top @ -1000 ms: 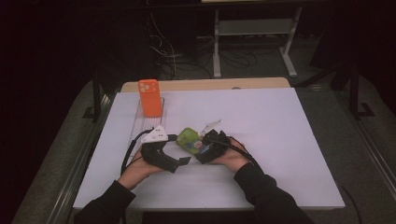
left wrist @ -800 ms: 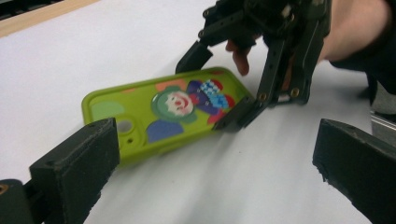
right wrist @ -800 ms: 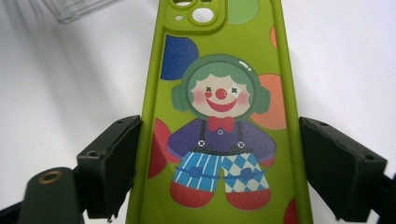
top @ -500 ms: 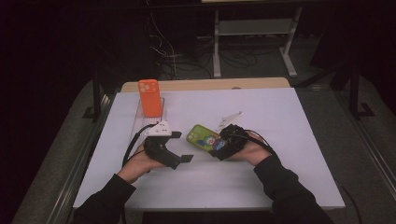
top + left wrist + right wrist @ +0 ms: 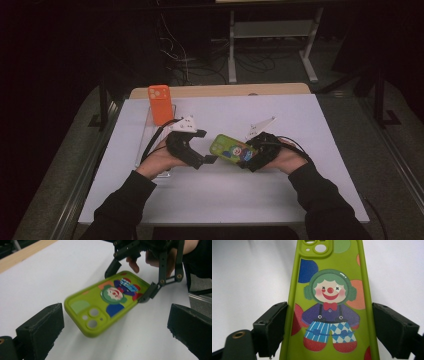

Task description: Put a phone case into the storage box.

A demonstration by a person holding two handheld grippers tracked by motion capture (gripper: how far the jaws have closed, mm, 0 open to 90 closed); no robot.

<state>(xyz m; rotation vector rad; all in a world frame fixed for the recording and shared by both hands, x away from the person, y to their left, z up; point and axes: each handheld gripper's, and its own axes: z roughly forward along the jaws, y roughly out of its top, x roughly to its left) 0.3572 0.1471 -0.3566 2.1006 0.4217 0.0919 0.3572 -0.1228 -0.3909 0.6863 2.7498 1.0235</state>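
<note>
The right tool is clamped on the green clown phone case, lifted just above the tabletop. The left tool waits at nine o'clock, jaws apart. Keep the case level and squeeze its edges gently.

Between your two tools, the lime-green phone case with a clown print fills the gap, held off the white tabletop by your right tool. Your left tool has open jaws and bare surface beneath it. Behind your left hand, an orange phone case stands on a clear tray, blocking that corner. To the right and toward you, you pass freely.
</note>
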